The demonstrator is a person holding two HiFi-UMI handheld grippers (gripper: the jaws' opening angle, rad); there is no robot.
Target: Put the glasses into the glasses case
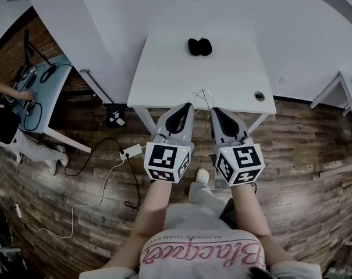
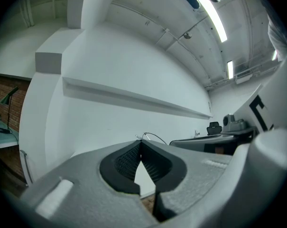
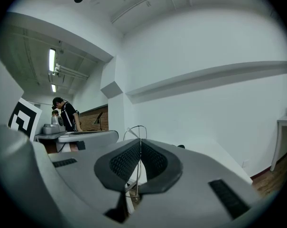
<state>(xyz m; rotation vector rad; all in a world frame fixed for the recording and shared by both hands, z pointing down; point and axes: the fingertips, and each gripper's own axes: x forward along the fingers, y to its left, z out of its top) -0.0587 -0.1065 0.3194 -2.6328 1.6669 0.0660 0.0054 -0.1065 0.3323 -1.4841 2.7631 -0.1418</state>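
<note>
Thin wire-framed glasses (image 1: 203, 97) hang over the front edge of the white table (image 1: 222, 74), between my two grippers. My left gripper (image 1: 189, 105) is shut, and the wire (image 2: 155, 137) comes out right at its tip (image 2: 141, 141). My right gripper (image 1: 213, 110) is shut on the glasses too: a wire (image 3: 134, 129) runs down between its closed jaws (image 3: 141, 140). The black glasses case (image 1: 199, 46) lies closed at the far edge of the table, well away from both grippers. A small dark shape, probably the case (image 3: 181, 147), shows on the table in the right gripper view.
A round cable hole (image 1: 259, 96) sits at the table's front right corner. A power strip (image 1: 131, 151) and cables lie on the wooden floor at left. A person (image 1: 7, 92) works at another desk at far left. Another table's edge (image 1: 350, 92) stands at right.
</note>
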